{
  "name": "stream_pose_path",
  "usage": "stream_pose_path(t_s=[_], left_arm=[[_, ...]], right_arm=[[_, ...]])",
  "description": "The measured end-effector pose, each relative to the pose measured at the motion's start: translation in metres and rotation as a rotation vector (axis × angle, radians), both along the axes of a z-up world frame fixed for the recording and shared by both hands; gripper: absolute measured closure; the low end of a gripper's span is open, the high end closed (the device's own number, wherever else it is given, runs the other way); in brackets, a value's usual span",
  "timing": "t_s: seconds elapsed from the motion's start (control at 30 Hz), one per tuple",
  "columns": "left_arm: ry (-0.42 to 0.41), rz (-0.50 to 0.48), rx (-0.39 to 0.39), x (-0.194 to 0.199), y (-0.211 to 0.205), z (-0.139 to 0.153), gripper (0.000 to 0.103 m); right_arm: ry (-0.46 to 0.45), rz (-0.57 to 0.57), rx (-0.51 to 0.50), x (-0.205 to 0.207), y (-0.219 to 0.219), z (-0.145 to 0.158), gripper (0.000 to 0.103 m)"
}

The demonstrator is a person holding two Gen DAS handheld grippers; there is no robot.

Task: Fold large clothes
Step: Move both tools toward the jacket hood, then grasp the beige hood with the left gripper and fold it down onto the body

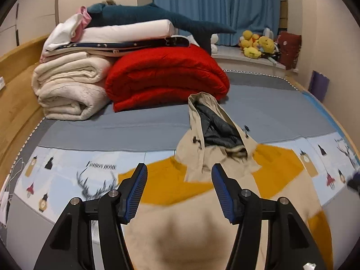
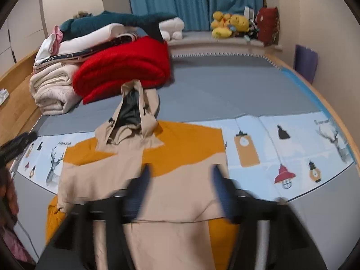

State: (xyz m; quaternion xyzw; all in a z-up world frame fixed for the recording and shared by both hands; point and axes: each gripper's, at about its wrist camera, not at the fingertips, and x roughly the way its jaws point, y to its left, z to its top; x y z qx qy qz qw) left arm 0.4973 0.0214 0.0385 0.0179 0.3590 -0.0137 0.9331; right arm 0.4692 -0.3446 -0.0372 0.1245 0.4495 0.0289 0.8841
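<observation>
A beige and mustard hooded jacket (image 1: pixel 191 220) lies spread on the bed, its grey-lined hood (image 1: pixel 216 126) pointing toward the far end. My left gripper (image 1: pixel 178 173) is open and empty just above the jacket's back below the hood. In the right wrist view the jacket (image 2: pixel 180 193) lies flat with its hood (image 2: pixel 132 112) at upper left. My right gripper (image 2: pixel 180 175) is open, empty and motion-blurred over the jacket's middle. The left gripper (image 2: pixel 15 144) shows as a dark blur at the left edge.
A folded red quilt (image 1: pixel 166 76) and a rolled cream blanket (image 1: pixel 67 90) with stacked bedding sit at the far left of the bed. A patterned sheet (image 2: pixel 281 153) covers the near mattress. Plush toys (image 2: pixel 231 23) line the windowsill. A wooden bed frame (image 1: pixel 15 99) runs along the left.
</observation>
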Motion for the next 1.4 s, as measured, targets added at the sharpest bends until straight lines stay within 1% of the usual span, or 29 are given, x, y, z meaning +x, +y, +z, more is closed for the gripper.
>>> stream_pose_path(t_s=[0.13, 0.17, 0.27, 0.3, 0.37, 0.57, 0.6, 0.63, 0.77, 0.87, 0.93, 1.0, 1.07, 1.13, 1.17, 1.23, 1.33, 1.37, 1.4], left_arm=[[0.058, 0.032, -0.009, 0.071, -0.003, -0.021, 0.047], [0.078, 0.04, -0.013, 0.093, -0.004, -0.029, 0.05], [0.118, 0.034, -0.022, 0.141, -0.009, -0.049, 0.051], [0.138, 0.027, -0.032, 0.162, -0.011, -0.058, 0.053], [0.155, 0.021, -0.039, 0.188, -0.015, -0.069, 0.056], [0.209, 0.013, -0.103, 0.264, -0.028, -0.098, 0.056], [0.221, 0.017, -0.103, 0.277, -0.03, -0.105, 0.056], [0.221, 0.029, -0.1, 0.286, -0.032, -0.107, 0.056], [0.217, 0.052, -0.165, 0.32, -0.032, -0.117, 0.056], [0.228, 0.071, -0.158, 0.34, -0.034, -0.124, 0.056], [0.236, 0.082, -0.17, 0.353, -0.036, -0.131, 0.057], [0.243, 0.081, -0.181, 0.362, -0.038, -0.138, 0.068], [0.263, 0.083, -0.165, 0.369, -0.039, -0.147, 0.087], [0.285, 0.075, -0.137, 0.373, -0.041, -0.153, 0.096], [0.283, 0.066, -0.12, 0.373, -0.042, -0.152, 0.099], [0.257, 0.054, -0.092, 0.367, -0.042, -0.14, 0.103], [0.215, 0.008, -0.11, 0.34, -0.042, -0.11, 0.103], [0.192, -0.023, -0.114, 0.326, -0.044, -0.096, 0.103], [0.16, -0.087, -0.105, 0.301, -0.05, -0.08, 0.103]], right_arm=[[0.053, -0.042, -0.003, 0.01, -0.009, -0.016, 0.033], [0.057, -0.052, -0.012, 0.012, -0.01, -0.017, 0.033], [0.064, -0.054, -0.04, 0.015, -0.009, -0.02, 0.033], [0.064, -0.052, -0.045, 0.016, -0.009, -0.02, 0.033], [0.07, -0.048, -0.058, 0.018, -0.008, -0.024, 0.035], [0.086, -0.066, -0.065, 0.026, -0.011, -0.038, 0.057], [0.089, -0.064, -0.062, 0.026, -0.011, -0.04, 0.064], [0.095, -0.063, -0.061, 0.027, -0.011, -0.044, 0.067], [0.112, -0.081, -0.062, 0.03, -0.015, -0.052, 0.067], [0.129, -0.094, -0.045, 0.034, -0.016, -0.058, 0.067], [0.138, -0.097, -0.026, 0.035, -0.015, -0.062, 0.067], [0.146, -0.092, -0.022, 0.036, -0.013, -0.065, 0.067], [0.15, -0.087, -0.02, 0.037, -0.011, -0.067, 0.067], [0.154, -0.085, -0.025, 0.037, -0.011, -0.07, 0.067], [0.155, -0.084, -0.026, 0.037, -0.011, -0.071, 0.067], [0.16, -0.084, -0.028, 0.036, -0.01, -0.072, 0.067], [0.156, -0.09, -0.013, 0.037, -0.012, -0.069, 0.067], [0.148, -0.096, -0.006, 0.037, -0.013, -0.065, 0.067], [0.136, -0.103, 0.003, 0.038, -0.014, -0.061, 0.067]])
